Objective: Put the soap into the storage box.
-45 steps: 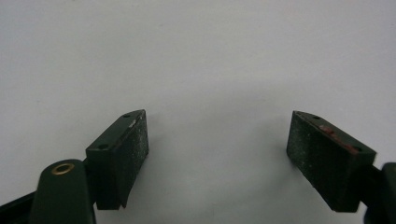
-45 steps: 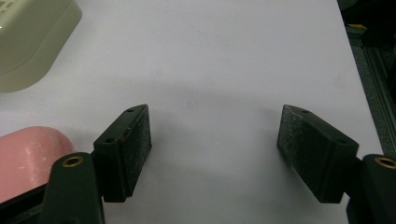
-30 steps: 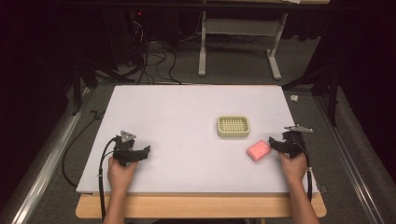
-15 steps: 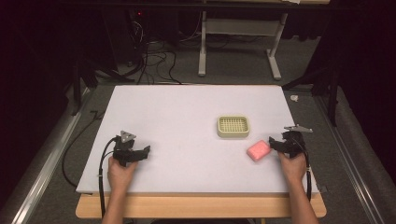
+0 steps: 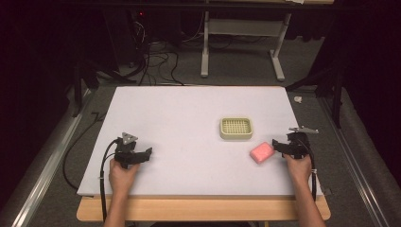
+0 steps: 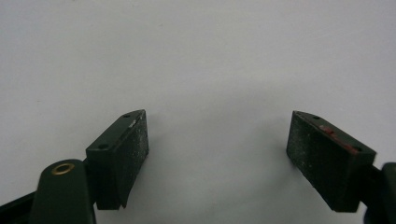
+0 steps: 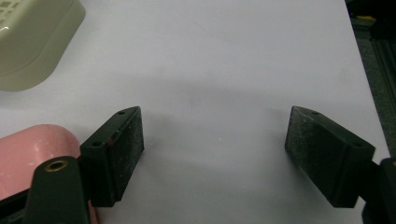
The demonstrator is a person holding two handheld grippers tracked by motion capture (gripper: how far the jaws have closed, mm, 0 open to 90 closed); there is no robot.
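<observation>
A pink soap bar (image 5: pixel 262 152) lies on the white table sheet (image 5: pixel 189 123), just below a cream soap dish (image 5: pixel 236 128) with a slotted top. My right gripper (image 5: pixel 279 147) rests on the sheet right beside the bar, open, nothing between its jaws. In the right gripper view (image 7: pixel 215 154) the pink bar (image 7: pixel 32 154) sits outside the left jaw and the dish (image 7: pixel 32 42) is at the top left. At the near left of the table my left gripper (image 5: pixel 144 155) rests open. The left gripper view (image 6: pixel 217 154) has bare white sheet between the jaws.
The sheet's right edge (image 7: pixel 369 84) runs close to the right gripper, with dark floor beyond. Cables (image 5: pixel 156 66) and a metal stand (image 5: pixel 241 42) lie on the floor behind the table. A wooden table edge (image 5: pixel 198 208) runs along the front.
</observation>
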